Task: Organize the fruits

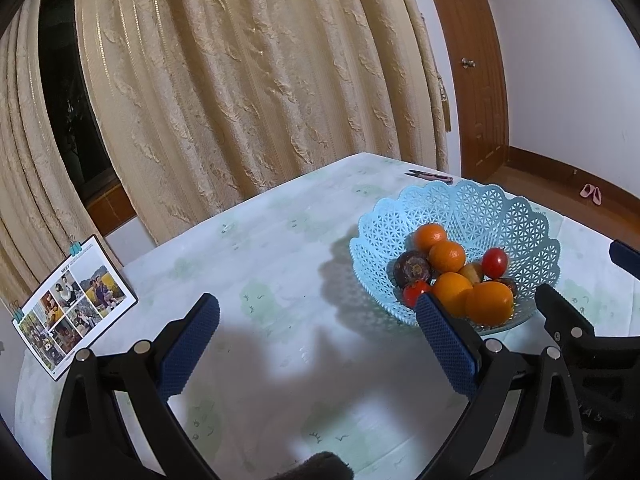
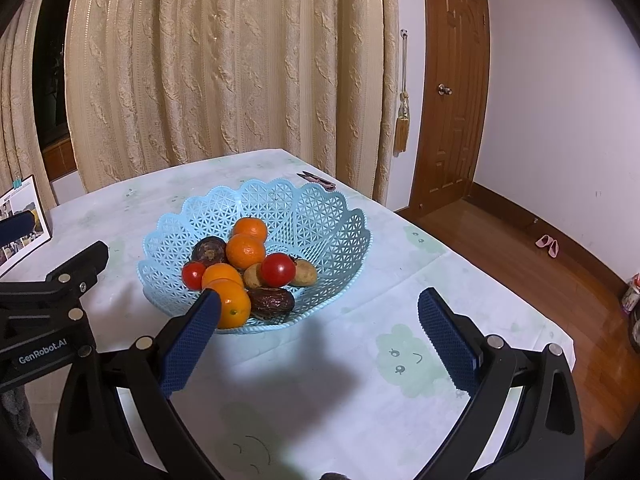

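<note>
the right gripper [image 2: 318,336] hangs just in front of the blue basket [image 2: 320,216], jaws spread wide and empty, its left pad near the front orange [image 2: 232,306]. the left gripper [image 1: 318,336], equally wide and holding nothing, sits left of the basket. all the fruit lies inside it. likely best to come down over one fruit from above and close gently so neighbours don't roll.
</note>
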Tool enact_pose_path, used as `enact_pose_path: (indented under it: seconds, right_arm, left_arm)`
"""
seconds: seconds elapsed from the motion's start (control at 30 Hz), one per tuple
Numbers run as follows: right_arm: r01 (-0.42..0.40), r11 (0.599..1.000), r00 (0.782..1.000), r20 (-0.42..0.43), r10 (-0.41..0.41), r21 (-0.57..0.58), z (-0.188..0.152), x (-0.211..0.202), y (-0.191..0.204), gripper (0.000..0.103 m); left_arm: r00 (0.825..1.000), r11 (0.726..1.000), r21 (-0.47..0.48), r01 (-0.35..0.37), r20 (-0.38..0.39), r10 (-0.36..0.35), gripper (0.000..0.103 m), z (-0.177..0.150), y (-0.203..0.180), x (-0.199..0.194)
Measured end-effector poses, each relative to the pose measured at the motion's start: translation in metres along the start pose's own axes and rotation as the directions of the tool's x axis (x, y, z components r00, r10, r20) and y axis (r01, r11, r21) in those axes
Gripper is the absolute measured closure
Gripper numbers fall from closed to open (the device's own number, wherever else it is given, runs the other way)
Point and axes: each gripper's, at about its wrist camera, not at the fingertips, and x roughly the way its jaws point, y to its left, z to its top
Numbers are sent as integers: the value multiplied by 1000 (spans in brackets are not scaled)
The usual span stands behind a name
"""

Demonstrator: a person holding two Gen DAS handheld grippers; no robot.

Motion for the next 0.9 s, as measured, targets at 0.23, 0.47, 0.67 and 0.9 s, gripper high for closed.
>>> enact_pose_path:
  seconds: [0.23, 0.47, 0.67, 0.9]
  right_arm:
    - [-1, 1000, 1000, -1, 1, -1, 0, 0, 0, 3]
    - [0, 1000, 1000, -4, 0, 1, -1, 1, -1, 3]
    - [2, 1000, 1000, -9, -2, 9, -3, 1, -4, 3]
    - [-35, 999, 999, -33, 35, 6, -6, -4, 2, 3]
  left_arm:
    - [1000, 1000, 3, -1, -1, 1, 5, 2, -1, 1]
    - [1000, 1000, 5, 4, -3, -4, 5, 3, -3, 2]
    - [1000, 1000, 20, 3, 7, -3, 5, 3, -5, -1]
    - [1000, 1000, -2, 9, -27, -9, 5, 0, 5, -3]
